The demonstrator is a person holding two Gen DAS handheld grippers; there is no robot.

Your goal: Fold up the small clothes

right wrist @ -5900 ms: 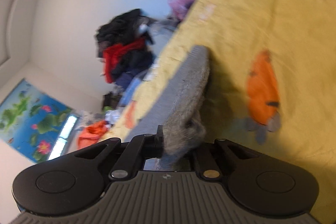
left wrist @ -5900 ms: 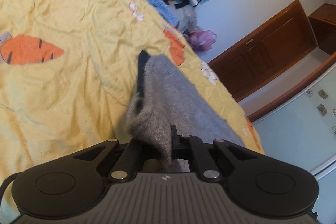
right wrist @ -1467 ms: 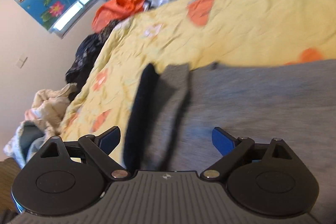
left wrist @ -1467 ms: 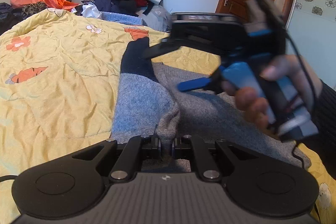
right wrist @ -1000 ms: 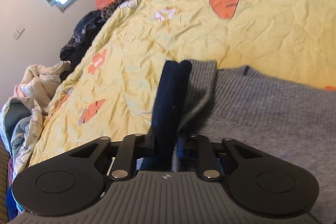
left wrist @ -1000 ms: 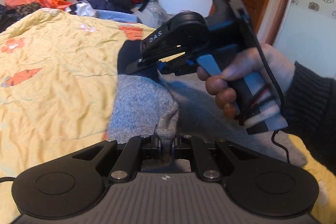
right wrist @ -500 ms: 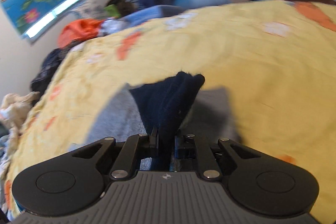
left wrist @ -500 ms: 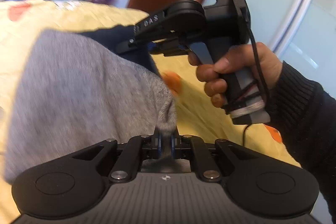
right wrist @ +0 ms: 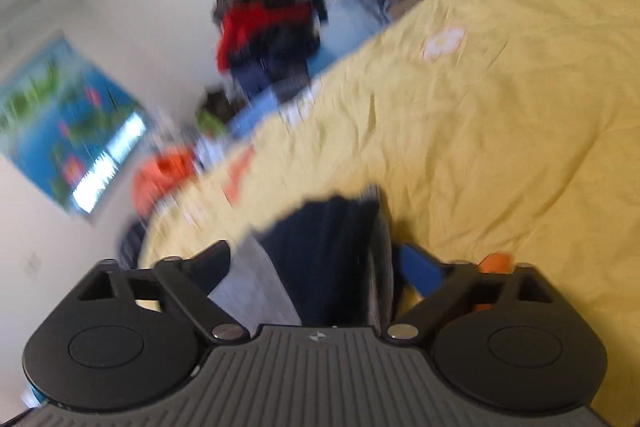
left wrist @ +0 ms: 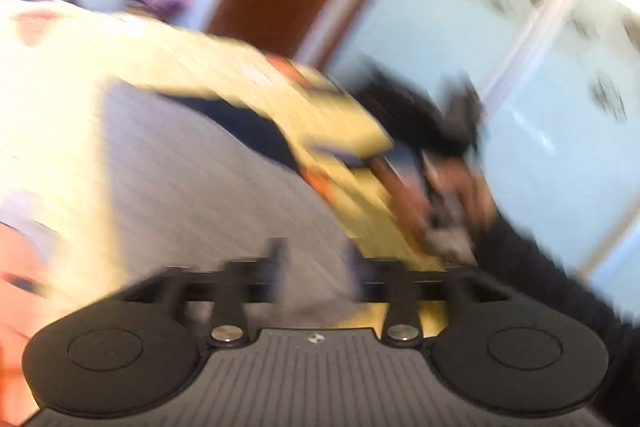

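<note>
Your left claw (left wrist: pixel 316 267) has just been opening; its jaws stand apart, with the near edge of the grey sweater (left wrist: pixel 192 187) blurred between them and no pad pressing on it. Your right claw (right wrist: pixel 316 263) has also just been opening and stands wide, the sweater's dark navy cuff (right wrist: pixel 324 247) lying loose between its fingers (right wrist: pixel 212 263). The sweater lies spread on the yellow quilt (right wrist: pixel 500 127) of the bed. In the left wrist view, your right hand (left wrist: pixel 452 195) shows blurred beyond the bed's edge.
</note>
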